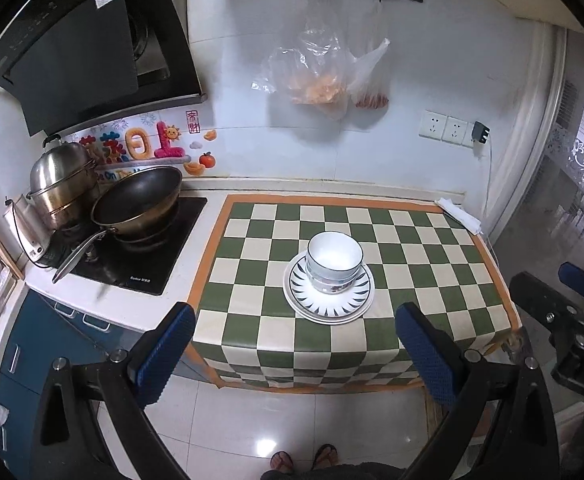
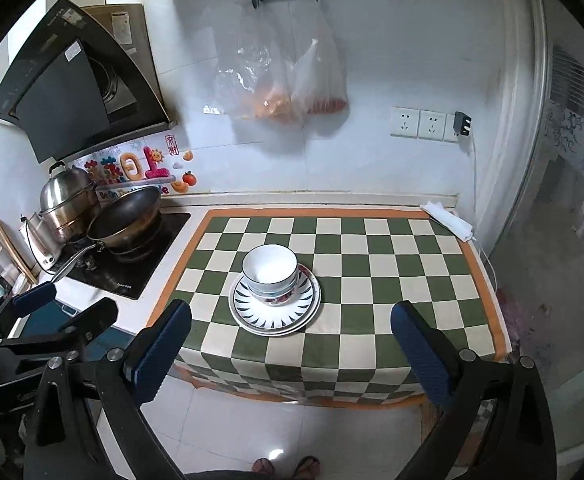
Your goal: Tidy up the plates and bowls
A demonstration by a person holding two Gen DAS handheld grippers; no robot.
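Task seemingly done: stacked bowls [image 1: 333, 264] nested on stacked plates [image 1: 327, 296], near middle of checkered table [image 1: 451, 280], toward front edge. Left gripper [image 1: 295, 352] and right gripper [image 2: 292, 348] wide open, empty, hovering off front edge.

Stacked white bowls [image 1: 333, 266]: count unclear, lower ones hidden inside top bowl's shadow. White plates with dark ray pattern [image 1: 327, 304]: centres covered by bowls. Orange contents of hanging clear plastic bags [image 2: 276, 106]: blurred, can't identify. Right claw [image 1: 571, 300]: cut by left view's edge. Sandalled feet [image 2: 286, 466]: clipped at bottom.
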